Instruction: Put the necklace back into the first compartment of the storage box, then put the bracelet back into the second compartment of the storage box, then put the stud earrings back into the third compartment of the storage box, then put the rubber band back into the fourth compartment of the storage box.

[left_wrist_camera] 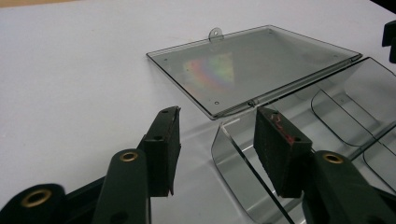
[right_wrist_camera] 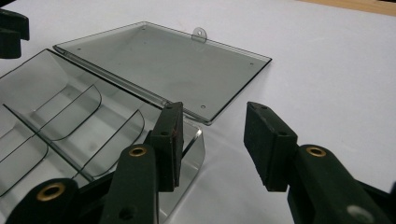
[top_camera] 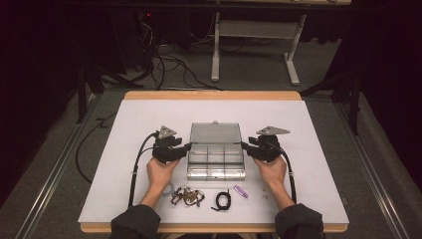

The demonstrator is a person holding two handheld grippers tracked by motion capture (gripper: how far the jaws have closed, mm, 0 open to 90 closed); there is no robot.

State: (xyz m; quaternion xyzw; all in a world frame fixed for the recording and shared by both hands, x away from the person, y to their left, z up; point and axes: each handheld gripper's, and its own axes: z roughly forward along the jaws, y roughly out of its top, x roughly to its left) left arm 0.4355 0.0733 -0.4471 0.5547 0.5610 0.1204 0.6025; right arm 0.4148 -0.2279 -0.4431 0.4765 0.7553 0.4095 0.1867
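A clear plastic organiser box (top_camera: 215, 158) sits open at the middle of a white table sheet (top_camera: 129, 124), its lid (top_camera: 215, 133) folded flat on the far side and its divided compartments showing nothing inside. A person's left gripper (top_camera: 185, 147) flanks the box's left end wall, and the right gripper (top_camera: 246, 146) flanks the right end wall. Seen from each gripper view, the jaws stand spread, one pad inside the wall and one outside, with neither pad pressing on the plastic, so the box rests free on the sheet.

The thin, slick walls look likely to flex or slip if the jaws close off-centre, and a lopsided pull from one side could skew the light box across the smooth sheet or tip the lid back over. The small items waiting along the near edge, a tangle of trinkets (top_camera: 187, 197), a coiled black cord (top_camera: 222, 200), a purple piece (top_camera: 241, 191) and two tiny studs (top_camera: 264, 192), could be swept aside by a forearm.

The sheet covers a wooden tabletop (top_camera: 211, 94); beyond it lie grey carpet, loose cables (top_camera: 169, 64) and a white desk frame (top_camera: 256, 35) in a dim room.
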